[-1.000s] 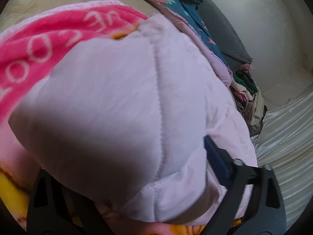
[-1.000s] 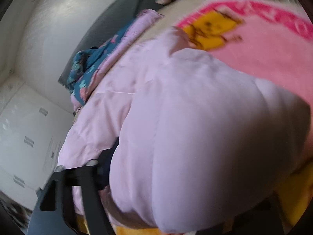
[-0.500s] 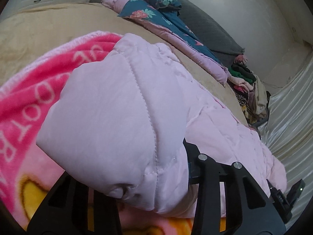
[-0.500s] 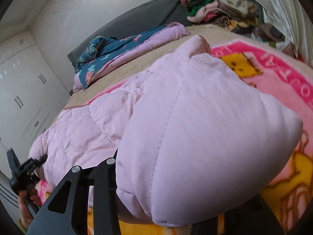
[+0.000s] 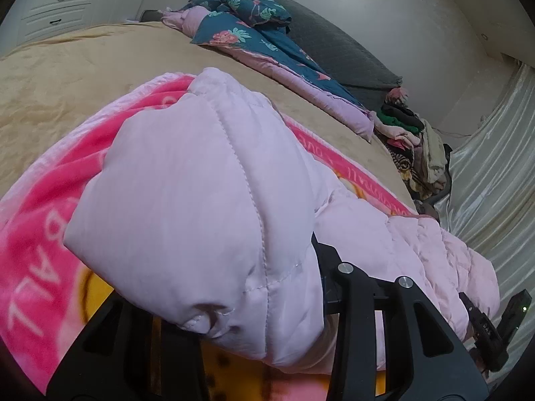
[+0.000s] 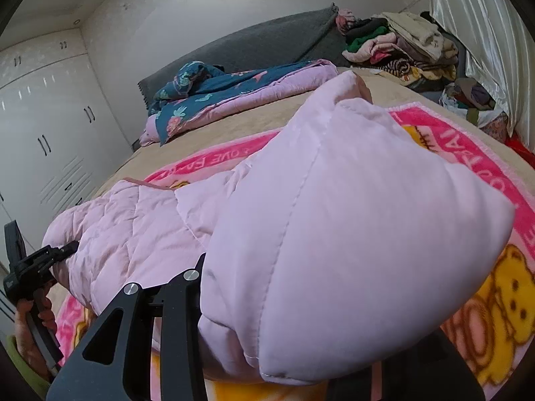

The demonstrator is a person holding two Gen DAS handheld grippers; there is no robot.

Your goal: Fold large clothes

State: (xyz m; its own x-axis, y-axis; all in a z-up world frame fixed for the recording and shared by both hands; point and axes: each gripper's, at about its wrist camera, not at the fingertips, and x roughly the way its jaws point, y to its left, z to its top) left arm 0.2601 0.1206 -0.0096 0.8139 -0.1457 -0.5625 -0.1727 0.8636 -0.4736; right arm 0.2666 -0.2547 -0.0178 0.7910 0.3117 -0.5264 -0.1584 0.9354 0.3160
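A pale pink quilted jacket [image 5: 200, 200] [image 6: 334, 217] hangs bunched between both grippers above a pink cartoon blanket [image 5: 40, 234] [image 6: 495, 300]. My left gripper [image 5: 234, 300] is shut on a thick fold of it, and the padding hides the fingertips. My right gripper [image 6: 301, 317] is shut on the other end of the same fold, its right finger mostly covered. The rest of the jacket trails between them down onto the blanket. Each view shows the other gripper's black body at the jacket's far end: the right one [image 5: 485, 327] and the left one [image 6: 26, 274], which a hand holds.
The blanket lies on a beige bedspread [image 5: 83, 83]. A teal floral quilt [image 5: 250, 43] [image 6: 217, 93] lies along the grey headboard [image 5: 334, 43]. A pile of clothes [image 5: 411, 140] [image 6: 401, 46] sits by the pale curtain [image 5: 495, 167]. White wardrobes [image 6: 43, 133] line the wall.
Both grippers have risen and pulled back with the jacket, so more of the bed shows. The left jaws have narrowed onto the fold, and both wrists have rolled.
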